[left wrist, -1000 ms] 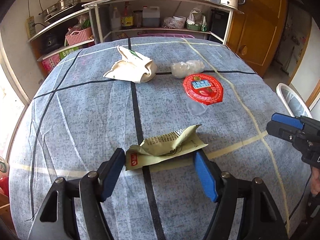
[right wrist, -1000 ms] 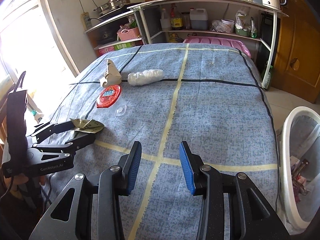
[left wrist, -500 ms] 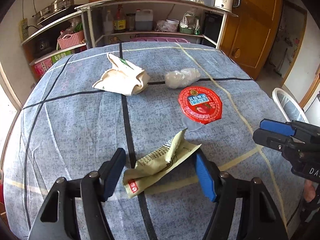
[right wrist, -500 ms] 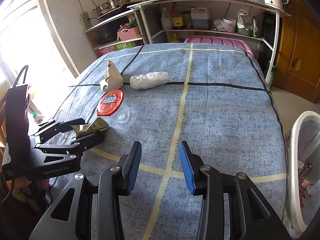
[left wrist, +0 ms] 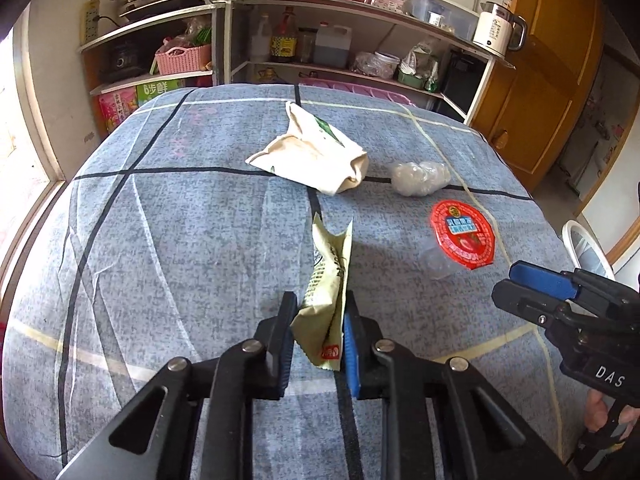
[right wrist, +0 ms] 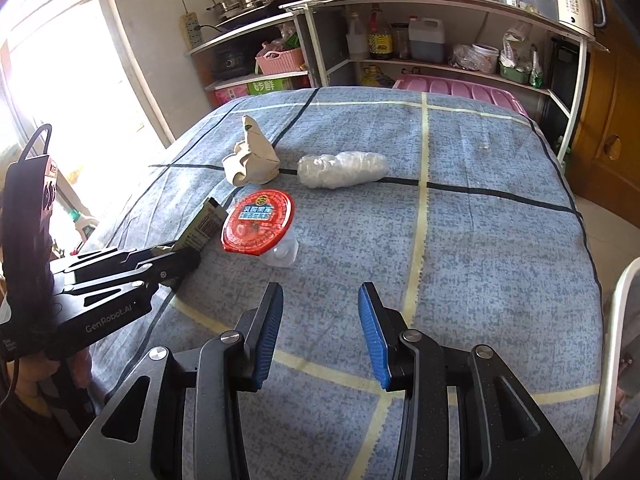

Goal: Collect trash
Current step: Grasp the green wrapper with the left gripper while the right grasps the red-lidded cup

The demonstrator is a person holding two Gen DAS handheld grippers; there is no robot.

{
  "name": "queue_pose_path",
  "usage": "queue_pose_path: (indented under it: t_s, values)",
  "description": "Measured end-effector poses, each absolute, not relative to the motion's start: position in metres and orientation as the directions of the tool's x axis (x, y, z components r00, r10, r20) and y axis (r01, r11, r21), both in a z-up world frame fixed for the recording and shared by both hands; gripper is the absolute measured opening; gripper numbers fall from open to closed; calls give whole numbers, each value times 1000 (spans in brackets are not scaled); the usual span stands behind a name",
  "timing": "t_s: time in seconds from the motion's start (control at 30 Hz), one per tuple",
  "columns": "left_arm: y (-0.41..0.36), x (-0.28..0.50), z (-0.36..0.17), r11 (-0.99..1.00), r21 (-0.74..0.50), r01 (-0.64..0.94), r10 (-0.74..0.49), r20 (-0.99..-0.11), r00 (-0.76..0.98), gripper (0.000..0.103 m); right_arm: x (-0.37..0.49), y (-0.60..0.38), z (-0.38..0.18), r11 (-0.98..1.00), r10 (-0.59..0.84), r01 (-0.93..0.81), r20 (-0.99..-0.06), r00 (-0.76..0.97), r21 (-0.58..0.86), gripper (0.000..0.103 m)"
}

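A crumpled green snack wrapper (left wrist: 330, 276) stands on edge between the blue pads of my left gripper (left wrist: 318, 304). The jaws are closing and both pads press on it, so the gripper is shut on the wrapper. From the right wrist view the left gripper (right wrist: 188, 258) holds that wrapper (right wrist: 200, 228) at the table's left side. My right gripper (right wrist: 320, 300) hovers open over the cloth with nothing between its fingers, and it shows at the right edge of the left view (left wrist: 520, 284). A red-lidded clear cup (right wrist: 258, 222) lies just ahead of both.
A cream paper bag (left wrist: 312, 156) and a wad of clear plastic (left wrist: 420, 178) lie farther back on the blue checked tablecloth (right wrist: 480, 240). A white bin (right wrist: 618, 340) stands off the table's right edge. Shelves with bottles stand behind the table.
The left jaws went from wide open around the flat wrapper to shut on it, and the wrapper now stands upright. Both grippers have shifted forward across the table.
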State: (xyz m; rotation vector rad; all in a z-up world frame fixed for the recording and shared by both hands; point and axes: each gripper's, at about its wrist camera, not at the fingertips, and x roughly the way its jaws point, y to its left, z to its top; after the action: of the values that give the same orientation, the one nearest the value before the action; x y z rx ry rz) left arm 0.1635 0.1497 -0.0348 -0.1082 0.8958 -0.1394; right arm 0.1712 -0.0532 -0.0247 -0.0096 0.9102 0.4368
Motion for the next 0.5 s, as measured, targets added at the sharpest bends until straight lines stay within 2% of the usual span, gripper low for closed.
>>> queue_pose_path:
  t_s: [0.23,0.33,0.5]
  values:
    - [164,161,-37,982,-186,32,-165,-765,623,21,177,-29,-27,885,398,-435,-752,526,164,41]
    - [166,161,-37,980,-195,27,-169,-765,622,21,178,-21,-26,875,414,-455,-741,529,165,57]
    - [169,160,-38,977,-212,19,-177,-762,623,21,185,-10,-24,879,405,-454,-728,554,144,58]
